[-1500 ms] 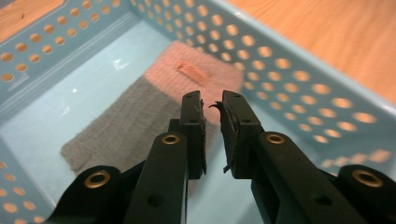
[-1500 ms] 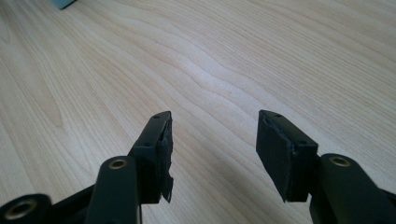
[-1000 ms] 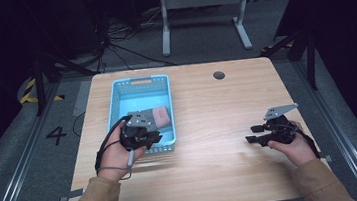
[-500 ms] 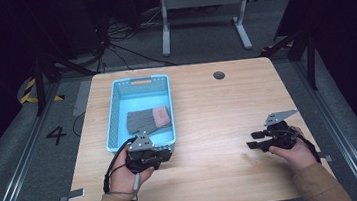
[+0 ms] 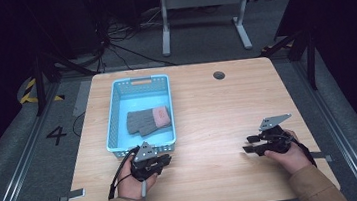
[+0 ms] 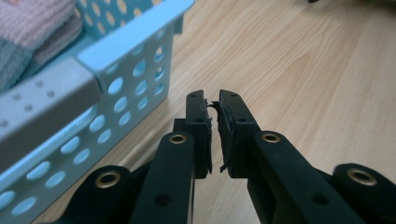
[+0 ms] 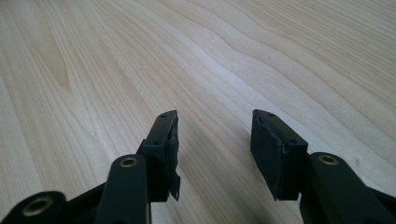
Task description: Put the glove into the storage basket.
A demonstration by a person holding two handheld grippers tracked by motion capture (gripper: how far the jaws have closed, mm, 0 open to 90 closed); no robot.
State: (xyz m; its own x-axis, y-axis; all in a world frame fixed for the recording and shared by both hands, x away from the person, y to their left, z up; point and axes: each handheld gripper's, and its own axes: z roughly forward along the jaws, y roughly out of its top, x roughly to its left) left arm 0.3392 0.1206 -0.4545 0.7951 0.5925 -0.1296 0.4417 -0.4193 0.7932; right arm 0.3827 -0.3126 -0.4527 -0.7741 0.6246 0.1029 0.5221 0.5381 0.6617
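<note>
Basket (image 5: 114, 130) (gloves (image 5: 148, 121) inside) beside left gripper (image 5: 165, 159), bare table (image 5: 208, 112)

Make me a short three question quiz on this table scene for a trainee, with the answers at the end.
1. True or false: the gloves lie inside the blue basket.
2. Which gripper has its jaws set apart over bare wood: A the left gripper, B the right gripper?
3. Fill in: the left gripper rests on the table just outside the basket's ____ wall, as the high view shows it.

Key: 1 true. 2 B. 3 near.
</note>
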